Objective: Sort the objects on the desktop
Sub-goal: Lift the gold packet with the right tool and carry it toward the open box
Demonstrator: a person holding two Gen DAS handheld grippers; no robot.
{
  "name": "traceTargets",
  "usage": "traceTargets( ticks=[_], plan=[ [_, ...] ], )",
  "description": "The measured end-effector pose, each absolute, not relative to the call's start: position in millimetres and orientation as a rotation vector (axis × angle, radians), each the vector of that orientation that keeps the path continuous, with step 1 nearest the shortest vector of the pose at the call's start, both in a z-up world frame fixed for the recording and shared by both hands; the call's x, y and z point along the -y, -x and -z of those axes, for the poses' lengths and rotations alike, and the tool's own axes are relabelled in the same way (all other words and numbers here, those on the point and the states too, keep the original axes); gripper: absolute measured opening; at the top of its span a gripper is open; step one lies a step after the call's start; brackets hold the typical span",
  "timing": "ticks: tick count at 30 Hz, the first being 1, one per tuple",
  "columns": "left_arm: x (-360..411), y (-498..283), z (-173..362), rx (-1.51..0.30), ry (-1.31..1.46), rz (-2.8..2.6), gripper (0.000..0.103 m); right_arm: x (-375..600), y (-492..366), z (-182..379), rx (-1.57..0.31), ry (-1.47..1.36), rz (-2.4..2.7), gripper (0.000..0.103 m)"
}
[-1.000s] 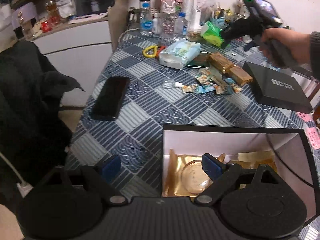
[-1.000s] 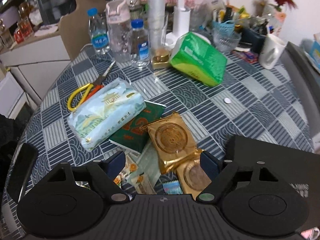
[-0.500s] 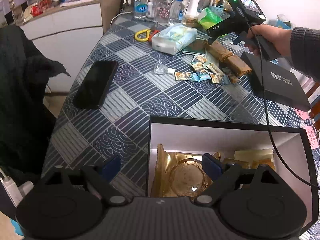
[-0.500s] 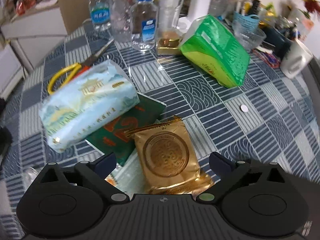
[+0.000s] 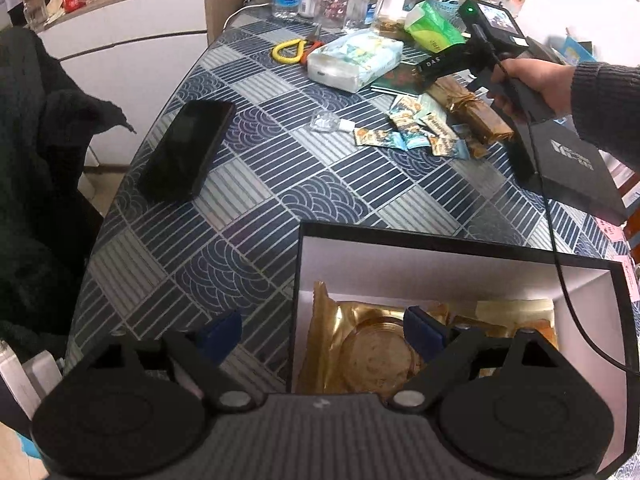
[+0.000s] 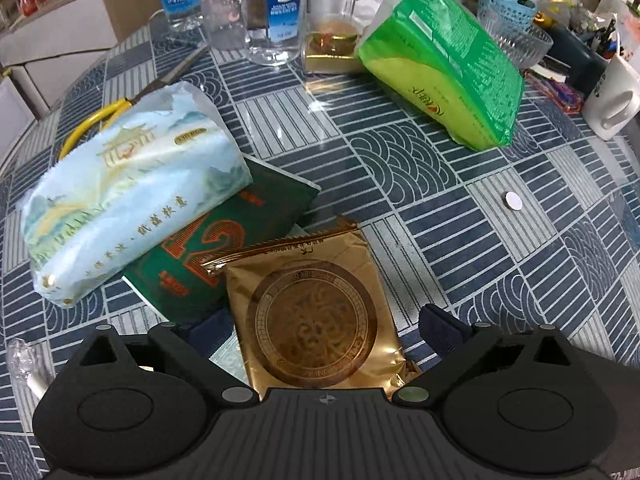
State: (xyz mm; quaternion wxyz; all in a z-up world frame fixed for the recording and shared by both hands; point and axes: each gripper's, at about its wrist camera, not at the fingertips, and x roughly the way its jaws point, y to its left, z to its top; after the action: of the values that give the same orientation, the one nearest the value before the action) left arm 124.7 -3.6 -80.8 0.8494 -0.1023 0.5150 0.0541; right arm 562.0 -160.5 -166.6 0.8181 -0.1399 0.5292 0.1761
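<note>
In the right wrist view a gold mooncake packet [image 6: 316, 312] lies flat on the patterned table, its far corner over a green booklet [image 6: 224, 248]. My right gripper [image 6: 326, 328] is open, one finger on each side of the packet. In the left wrist view my left gripper [image 5: 320, 330] is open over the left wall of a black box [image 5: 460, 246] with a white inside. Gold packets [image 5: 372, 356] lie in the box. The right gripper [image 5: 440, 66] shows there too, held by a hand [image 5: 532, 80] above more gold packets [image 5: 480, 112].
A pale blue tissue pack [image 6: 128, 196] rests on the booklet's left side. A green pack [image 6: 444, 76], bottles [image 6: 274, 12], a white mug [image 6: 612, 96] and yellow-handled scissors [image 5: 292, 50] sit further back. A black phone [image 5: 186, 152], scattered sachets [image 5: 412, 132] and a black lid [image 5: 572, 164] lie mid-table.
My right gripper has come down and forward, so the gold packet now sits between its open fingers. The left gripper has risen a little over the box, and more of its inside shows.
</note>
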Motion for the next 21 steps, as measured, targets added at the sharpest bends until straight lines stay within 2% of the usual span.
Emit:
traceTargets(
  ticks=[2, 4, 11, 21],
  plan=[
    [3, -125, 82, -1.091, 0.221, -0.117, 0.103, 165, -563, 169, -1.137, 0.24, -0.394, 0.091],
    [2, -125, 83, -1.096, 0.223, -0.119, 0.103, 170, -562, 167, -1.129, 0.181, -0.405, 0.075],
    [5, -121, 77, -1.082, 0.219, -0.112, 0.103, 166, -549, 153, -1.07, 0.2, -0.336, 0.073],
    [11, -95, 51, -1.033, 0.224, -0.107, 0.103, 176, -521, 106, -1.011, 0.164, -0.249, 0.073]
  ],
)
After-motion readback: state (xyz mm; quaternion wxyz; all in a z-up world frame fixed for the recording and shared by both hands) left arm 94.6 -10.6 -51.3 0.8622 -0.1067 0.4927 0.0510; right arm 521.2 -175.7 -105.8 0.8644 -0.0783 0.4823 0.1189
